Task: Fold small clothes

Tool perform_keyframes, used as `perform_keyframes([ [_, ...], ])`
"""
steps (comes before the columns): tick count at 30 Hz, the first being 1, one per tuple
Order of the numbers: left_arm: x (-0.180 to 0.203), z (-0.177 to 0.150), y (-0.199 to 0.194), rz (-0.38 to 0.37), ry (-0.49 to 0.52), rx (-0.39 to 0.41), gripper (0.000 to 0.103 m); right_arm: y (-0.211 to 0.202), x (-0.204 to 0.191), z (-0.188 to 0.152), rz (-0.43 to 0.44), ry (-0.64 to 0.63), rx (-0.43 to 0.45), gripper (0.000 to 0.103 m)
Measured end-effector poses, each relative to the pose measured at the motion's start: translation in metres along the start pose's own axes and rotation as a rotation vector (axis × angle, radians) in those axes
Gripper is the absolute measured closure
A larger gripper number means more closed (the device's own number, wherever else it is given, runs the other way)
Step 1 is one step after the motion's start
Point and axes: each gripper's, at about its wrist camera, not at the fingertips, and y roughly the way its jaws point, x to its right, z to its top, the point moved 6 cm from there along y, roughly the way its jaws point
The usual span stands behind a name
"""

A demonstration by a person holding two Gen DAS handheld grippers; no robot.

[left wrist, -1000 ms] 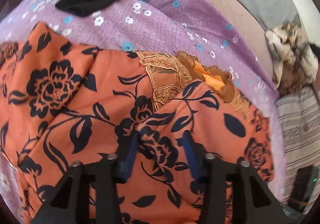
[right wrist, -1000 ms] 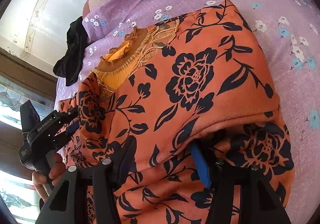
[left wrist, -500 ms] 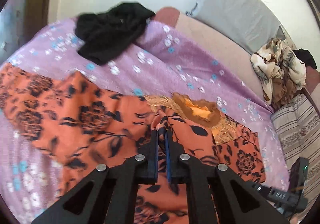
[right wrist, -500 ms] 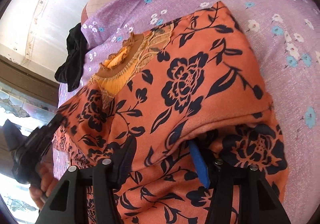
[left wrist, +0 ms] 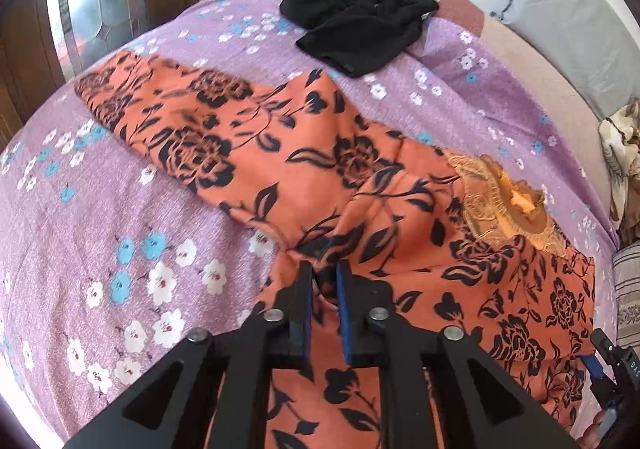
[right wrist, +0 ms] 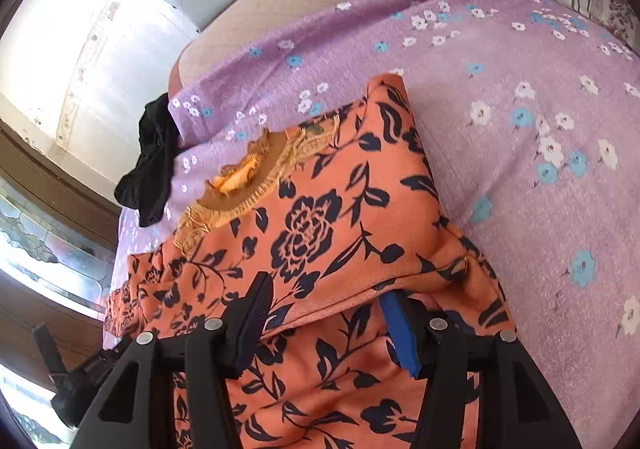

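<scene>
Lying across a purple flowered bedsheet [left wrist: 168,209], the orange garment [left wrist: 320,169] shows black roses and a gold lace neckline; no readable writing. Left gripper [left wrist: 324,309] pinches a fabric fold near its edge; right gripper [right wrist: 328,325] is spread wide. Black cloth [left wrist: 360,29] lies far.
</scene>
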Motion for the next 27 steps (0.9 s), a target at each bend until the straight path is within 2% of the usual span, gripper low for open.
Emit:
perform_keyframes([
  [3, -0.029, 0.006, -0.009, 0.005, -0.080, 0.005, 0.086, 0.020, 0.010, -0.005, -0.094, 0.002, -0.091, 0.045],
  [4, -0.046, 0.012, -0.015, 0.010, -0.129, 0.026, 0.081, 0.027, 0.018, -0.010, -0.118, 0.023, -0.130, 0.045],
  [5, -0.065, 0.018, -0.022, 0.020, -0.187, 0.050, 0.076, 0.029, 0.021, -0.010, -0.107, 0.043, -0.132, 0.045],
  [7, -0.105, 0.030, -0.030, 0.053, -0.312, 0.095, 0.050, 0.026, 0.018, -0.007, -0.105, 0.035, -0.132, 0.045],
  [9, -0.143, 0.039, -0.030, 0.099, -0.430, 0.130, 0.046, 0.027, 0.017, -0.009, -0.113, 0.015, -0.143, 0.043],
  [11, -0.170, 0.046, -0.019, 0.118, -0.511, 0.113, 0.046, 0.029, 0.016, -0.012, -0.127, -0.002, -0.138, 0.043],
  [15, -0.198, 0.059, 0.021, -0.004, -0.661, 0.068, 0.046, 0.032, 0.010, -0.016, -0.171, -0.071, -0.124, 0.040],
  [18, -0.195, 0.073, 0.022, -0.048, -0.663, 0.130, 0.042, 0.033, 0.005, -0.019, -0.203, -0.114, -0.109, 0.038],
  [20, -0.190, 0.086, 0.031, -0.131, -0.651, 0.108, 0.042, 0.032, 0.003, -0.019, -0.212, -0.122, -0.101, 0.038],
  [23, -0.194, 0.099, 0.041, -0.150, -0.657, 0.130, 0.045, 0.030, 0.003, -0.019, -0.198, -0.095, -0.083, 0.037],
  [24, -0.196, 0.105, 0.043, -0.146, -0.653, 0.137, 0.055, 0.029, 0.003, -0.019, -0.194, -0.091, -0.080, 0.037],
  [25, -0.198, 0.109, 0.044, -0.147, -0.651, 0.135, 0.080, 0.028, 0.002, -0.019, -0.190, -0.091, -0.076, 0.037],
  [27, -0.199, 0.113, 0.048, -0.148, -0.646, 0.140, 0.100, 0.026, -0.002, -0.019, -0.174, -0.096, -0.064, 0.039],
])
